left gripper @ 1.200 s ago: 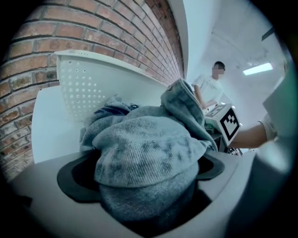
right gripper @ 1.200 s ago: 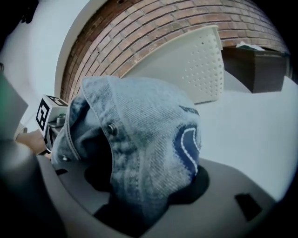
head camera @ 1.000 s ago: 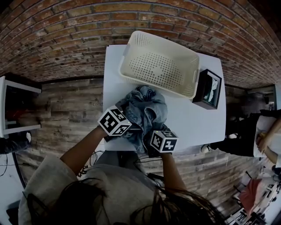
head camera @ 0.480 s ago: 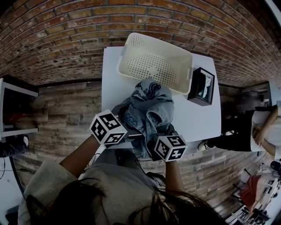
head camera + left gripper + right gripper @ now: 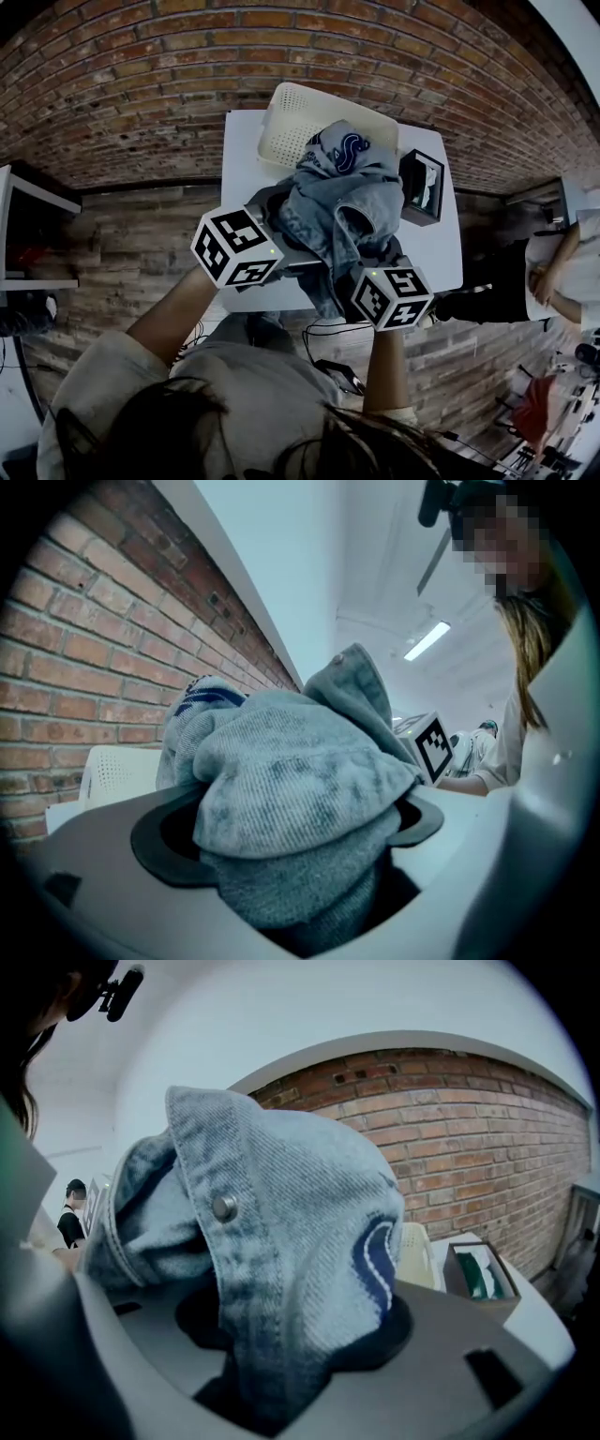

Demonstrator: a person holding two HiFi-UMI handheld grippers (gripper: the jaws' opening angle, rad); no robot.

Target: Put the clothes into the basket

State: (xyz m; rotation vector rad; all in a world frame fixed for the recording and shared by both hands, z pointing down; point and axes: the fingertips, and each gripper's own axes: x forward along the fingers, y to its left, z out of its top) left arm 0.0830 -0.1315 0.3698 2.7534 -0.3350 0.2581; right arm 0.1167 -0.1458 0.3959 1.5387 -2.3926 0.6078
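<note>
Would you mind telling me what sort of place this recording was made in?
Probably an indoor work or test space rather than a home: a bare brick wall, a small white table against it, ceiling strip lights, and another person off to the side.

- The table [image 5: 242, 155] is white and flat-topped. Its far edge meets a brick wall [image 5: 141, 84], and plank floor [image 5: 131, 234] shows on either side.
- A cream, perforated basket [image 5: 286, 127] stands on the far part of the top, open side up.
- A dark, open box [image 5: 422, 187] stands just to the right of the basket, with something white and green inside.
- The clothes [image 5: 337, 202] hide the middle of the table and the basket's near side. Whether they touch the top cannot be told.
</note>
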